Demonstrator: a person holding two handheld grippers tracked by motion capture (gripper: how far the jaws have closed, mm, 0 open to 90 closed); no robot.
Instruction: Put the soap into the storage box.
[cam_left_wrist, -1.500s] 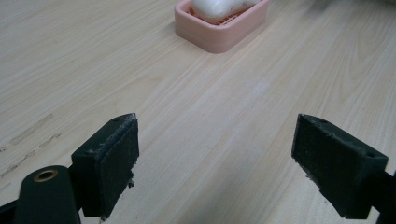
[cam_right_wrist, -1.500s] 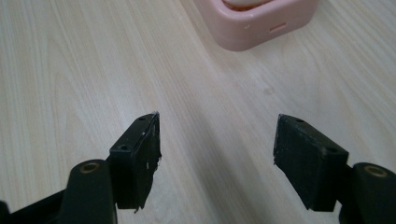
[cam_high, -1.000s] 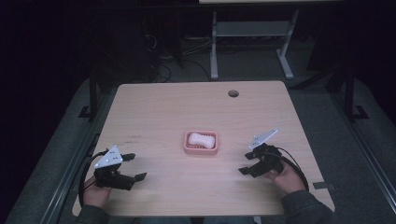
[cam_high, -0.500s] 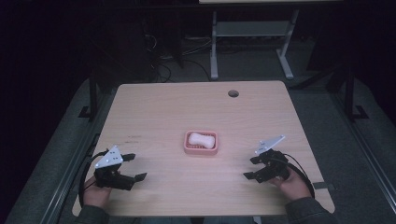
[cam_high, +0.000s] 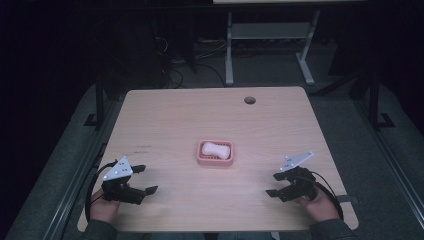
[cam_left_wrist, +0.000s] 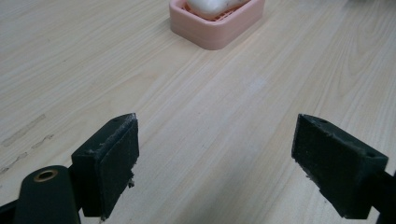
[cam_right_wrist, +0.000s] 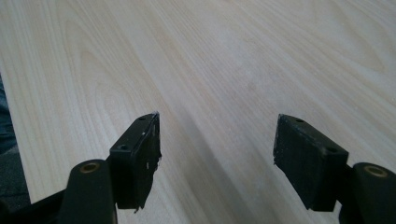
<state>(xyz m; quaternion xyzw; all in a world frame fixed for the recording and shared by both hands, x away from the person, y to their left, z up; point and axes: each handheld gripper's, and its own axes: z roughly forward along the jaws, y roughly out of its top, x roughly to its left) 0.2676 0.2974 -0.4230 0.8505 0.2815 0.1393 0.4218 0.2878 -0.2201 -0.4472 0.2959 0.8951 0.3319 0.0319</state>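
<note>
Since a second ago my right gripper (cam_high: 274, 184) has drawn back toward me and lower, farther from the pink rectangular plastic soap dish (cam_high: 215, 153); my left gripper (cam_high: 144, 179) has kept its place. I can read no writing or brand on anything. Both tools stand wide apart at the jaws, holding nothing, with bare pale wooden table (cam_high: 170, 115) between their black pads (cam_left_wrist: 114, 161). The dish lies mid-table between my grippers, apart from both, with a white oval soap bar (cam_high: 215, 149) resting in it.
</note>
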